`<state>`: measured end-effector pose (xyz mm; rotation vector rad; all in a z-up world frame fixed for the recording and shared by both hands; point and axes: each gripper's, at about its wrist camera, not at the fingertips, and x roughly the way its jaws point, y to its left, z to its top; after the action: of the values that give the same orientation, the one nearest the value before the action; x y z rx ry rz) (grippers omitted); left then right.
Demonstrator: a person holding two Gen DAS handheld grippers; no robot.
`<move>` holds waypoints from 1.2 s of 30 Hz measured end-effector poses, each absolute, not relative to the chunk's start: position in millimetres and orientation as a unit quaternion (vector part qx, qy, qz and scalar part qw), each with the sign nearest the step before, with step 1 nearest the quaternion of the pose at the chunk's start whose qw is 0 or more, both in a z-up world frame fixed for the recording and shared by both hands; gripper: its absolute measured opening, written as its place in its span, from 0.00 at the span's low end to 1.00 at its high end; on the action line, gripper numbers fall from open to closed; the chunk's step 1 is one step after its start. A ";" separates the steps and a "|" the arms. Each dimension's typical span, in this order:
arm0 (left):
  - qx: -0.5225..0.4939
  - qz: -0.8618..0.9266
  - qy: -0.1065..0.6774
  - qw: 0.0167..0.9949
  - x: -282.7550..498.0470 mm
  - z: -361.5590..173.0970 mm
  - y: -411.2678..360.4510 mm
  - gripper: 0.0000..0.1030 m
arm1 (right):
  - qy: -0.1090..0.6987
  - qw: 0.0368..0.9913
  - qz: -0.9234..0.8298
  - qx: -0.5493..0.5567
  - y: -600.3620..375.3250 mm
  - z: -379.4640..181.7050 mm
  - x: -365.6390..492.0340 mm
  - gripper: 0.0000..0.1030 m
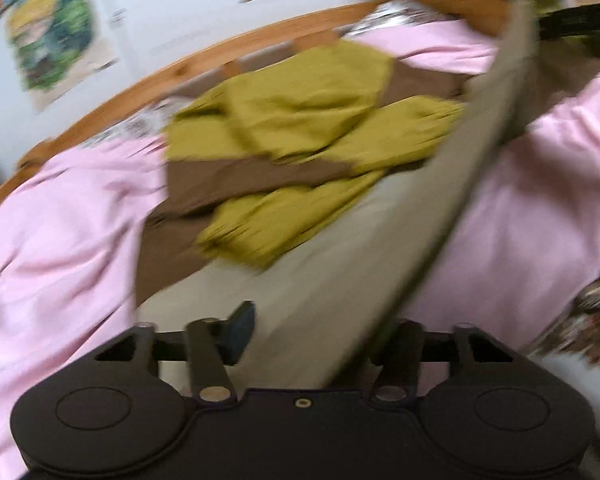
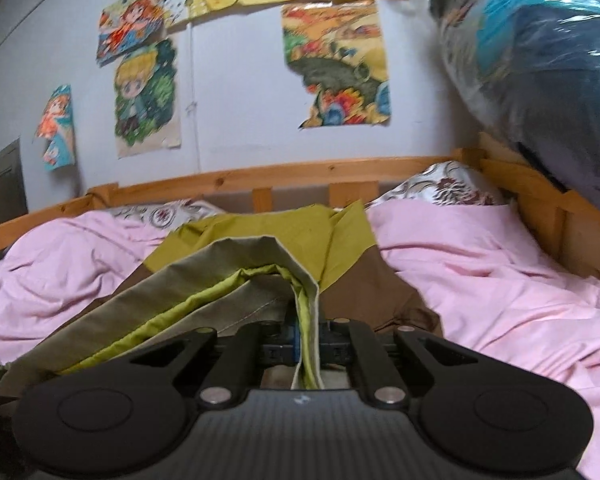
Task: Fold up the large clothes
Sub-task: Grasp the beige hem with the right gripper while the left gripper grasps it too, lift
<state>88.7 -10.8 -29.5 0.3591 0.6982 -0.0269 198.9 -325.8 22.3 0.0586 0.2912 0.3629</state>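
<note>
The jacket (image 2: 260, 280), olive, brown and beige, lay mid-bed on the pink sheet (image 2: 480, 280), its long axis running from the near edge toward the wooden rail (image 2: 292, 172), collar end nearest the rail, 2 sleeves crossed over the chest. The right gripper (image 2: 307, 344) was clamped tight on the beige hem, lifting it, probably to fold it railward. The left gripper (image 1: 308, 332) looked spread wide; whether it held the hem draped across it, I cannot tell.
</note>
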 end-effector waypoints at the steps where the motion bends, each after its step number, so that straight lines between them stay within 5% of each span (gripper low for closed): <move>1: 0.170 0.002 0.345 0.923 86.1 -30.3 -1.5 0.35 | 0.143 0.974 0.175 0.032 -327.5 21.8 197.5 0.05; 4: 0.141 0.021 0.342 0.929 77.7 -25.7 22.0 0.08 | 0.144 0.975 0.163 0.038 -329.0 18.6 188.5 0.05; 7: 0.125 0.011 0.314 0.941 72.4 -14.0 26.8 0.02 | 0.147 0.978 0.147 0.020 -325.6 15.4 173.9 0.03; 25: 0.040 -0.068 0.213 0.974 -17.0 124.6 57.4 0.00 | 0.046 0.994 0.093 -0.025 -326.6 113.5 8.5 0.02; 36: 0.095 -0.051 0.228 0.968 187.8 160.6 71.8 0.00 | 0.052 0.989 0.070 -0.117 -281.2 147.4 191.6 0.02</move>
<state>187.8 71.8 160.6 0.1913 0.4618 -0.1029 191.6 -281.2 147.4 -0.2339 0.1044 0.1405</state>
